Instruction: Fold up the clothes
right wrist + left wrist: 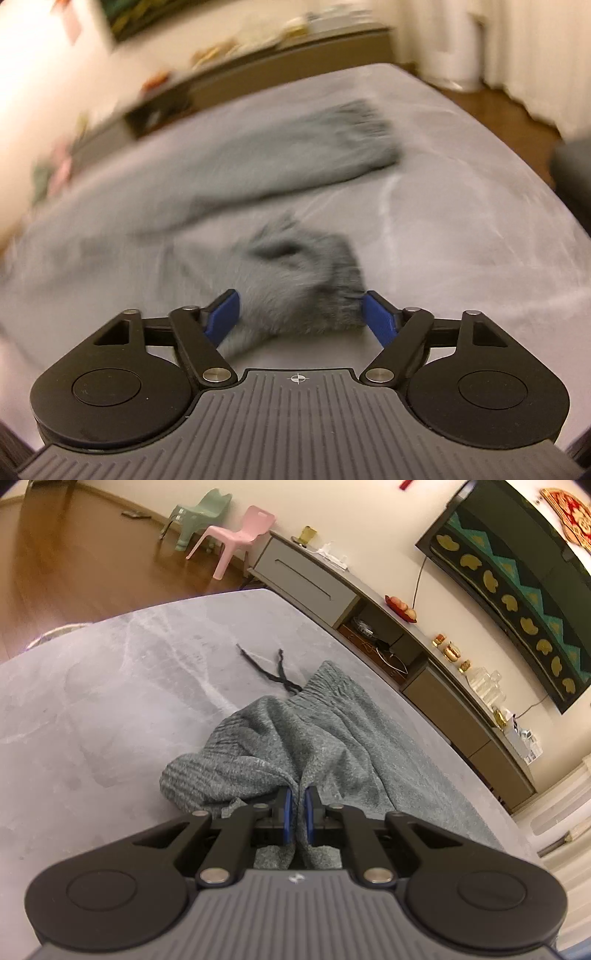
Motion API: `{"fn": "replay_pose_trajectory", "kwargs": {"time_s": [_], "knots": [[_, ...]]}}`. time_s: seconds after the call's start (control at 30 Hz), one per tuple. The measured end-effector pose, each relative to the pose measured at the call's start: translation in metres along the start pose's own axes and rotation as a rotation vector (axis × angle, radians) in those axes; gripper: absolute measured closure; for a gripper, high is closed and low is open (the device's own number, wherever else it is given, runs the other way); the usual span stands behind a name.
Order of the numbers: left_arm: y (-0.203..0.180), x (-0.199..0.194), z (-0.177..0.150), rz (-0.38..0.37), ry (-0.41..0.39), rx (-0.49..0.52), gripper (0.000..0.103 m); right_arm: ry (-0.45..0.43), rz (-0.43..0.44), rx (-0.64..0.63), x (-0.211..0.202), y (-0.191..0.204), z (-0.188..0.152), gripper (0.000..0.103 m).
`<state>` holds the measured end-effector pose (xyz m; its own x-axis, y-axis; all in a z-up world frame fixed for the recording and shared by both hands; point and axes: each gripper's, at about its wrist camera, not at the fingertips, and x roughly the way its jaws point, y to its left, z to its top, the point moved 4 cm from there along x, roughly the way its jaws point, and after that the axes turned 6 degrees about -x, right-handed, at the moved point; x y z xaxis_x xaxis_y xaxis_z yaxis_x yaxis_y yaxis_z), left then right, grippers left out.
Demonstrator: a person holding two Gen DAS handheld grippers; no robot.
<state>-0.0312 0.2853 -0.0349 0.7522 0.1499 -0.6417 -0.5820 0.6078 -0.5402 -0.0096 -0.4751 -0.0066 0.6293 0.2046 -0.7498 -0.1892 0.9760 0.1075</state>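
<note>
the left gripper (298,805) pinched a soft, limp fold of grey-green knit trousers (295,731), while the right gripper (300,310) gaped wide around a ribbed cuff (310,273), seemingly the firmest hold.

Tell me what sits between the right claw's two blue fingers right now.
In the right wrist view, a cuffed leg end of the grey-green trousers lies between the open right claw's fingers, on the grey table. The frame is blurred.

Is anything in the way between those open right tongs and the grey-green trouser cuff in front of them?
Nothing visible. The right tongs are open with the trouser cuff already lying between the blue pads on the bare grey table, though the view is blurred.
</note>
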Motion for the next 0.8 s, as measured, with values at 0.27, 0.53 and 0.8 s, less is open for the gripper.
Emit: {"fn": "replay_pose_trajectory", "kwargs": {"time_s": [0.27, 0.53, 0.8], "knots": [[-0.006, -0.001, -0.002, 0.003, 0.009, 0.023, 0.095, -0.502, 0.300, 0.411, -0.068, -0.028, 0.037, 0.101], [-0.003, -0.042, 0.005, -0.041, -0.032, 0.004, 0.088, -0.294, 0.059, 0.400, -0.016, -0.029, 0.040, 0.047], [0.054, -0.064, 0.040, -0.117, -0.049, -0.250, 0.063, -0.130, -0.096, 0.265, 0.011, -0.029, 0.037, 0.025]]}}
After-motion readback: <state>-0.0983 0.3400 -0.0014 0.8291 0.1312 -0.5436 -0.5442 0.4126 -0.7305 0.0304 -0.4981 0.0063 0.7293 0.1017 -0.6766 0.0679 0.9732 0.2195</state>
